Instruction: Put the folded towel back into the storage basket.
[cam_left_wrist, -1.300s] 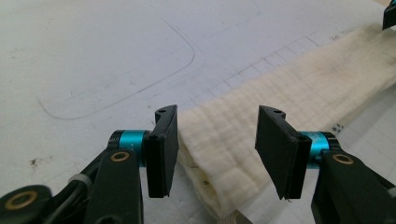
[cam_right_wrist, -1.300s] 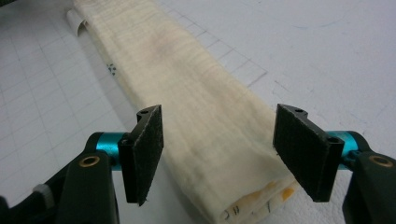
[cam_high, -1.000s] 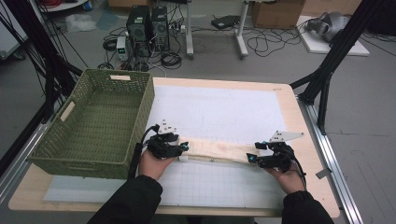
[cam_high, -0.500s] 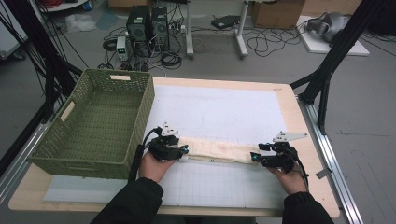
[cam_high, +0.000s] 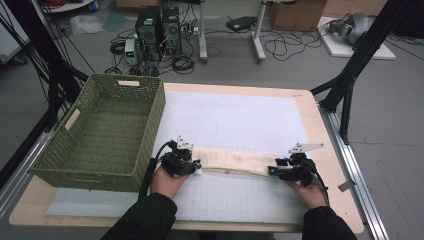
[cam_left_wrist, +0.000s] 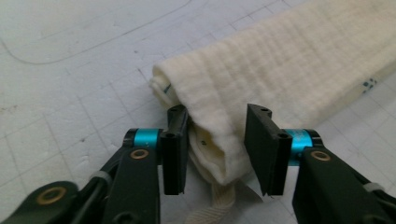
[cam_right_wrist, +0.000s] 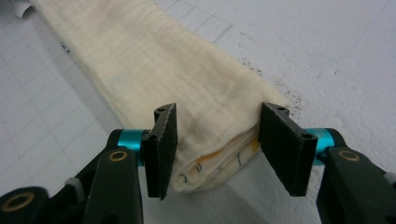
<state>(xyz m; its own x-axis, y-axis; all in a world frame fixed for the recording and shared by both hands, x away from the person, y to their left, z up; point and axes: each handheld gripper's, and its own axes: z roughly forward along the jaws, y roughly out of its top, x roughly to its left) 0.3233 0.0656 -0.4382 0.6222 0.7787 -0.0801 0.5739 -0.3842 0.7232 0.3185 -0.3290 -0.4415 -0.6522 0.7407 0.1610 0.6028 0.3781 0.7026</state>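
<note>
A long folded cream cloth (cam_high: 230, 161) lies across the white mat, running left to right. My left gripper (cam_high: 196, 167) is at its left end. In the left gripper view the bunched end of the cloth (cam_left_wrist: 280, 60) sits between the jaws of the left gripper (cam_left_wrist: 215, 116); one pad touches it and the other stands just clear. My right gripper (cam_high: 272, 171) straddles the right end, and the folded cloth (cam_right_wrist: 163, 70) nearly spans the gap of the right gripper (cam_right_wrist: 217, 116) without being squeezed. Both sets of jaws have just been closing around the cloth.
A green woven basket (cam_high: 100, 175) stands on the table's left side, close to my left hand. The white gridded mat (cam_high: 240, 120) covers most of the wooden table (cam_high: 330, 165). Black frame legs, cables and computers stand on the floor beyond.
The cloth strip looks broader and flatter on the mat than a second ago. Both hands have stayed at its ends.
</note>
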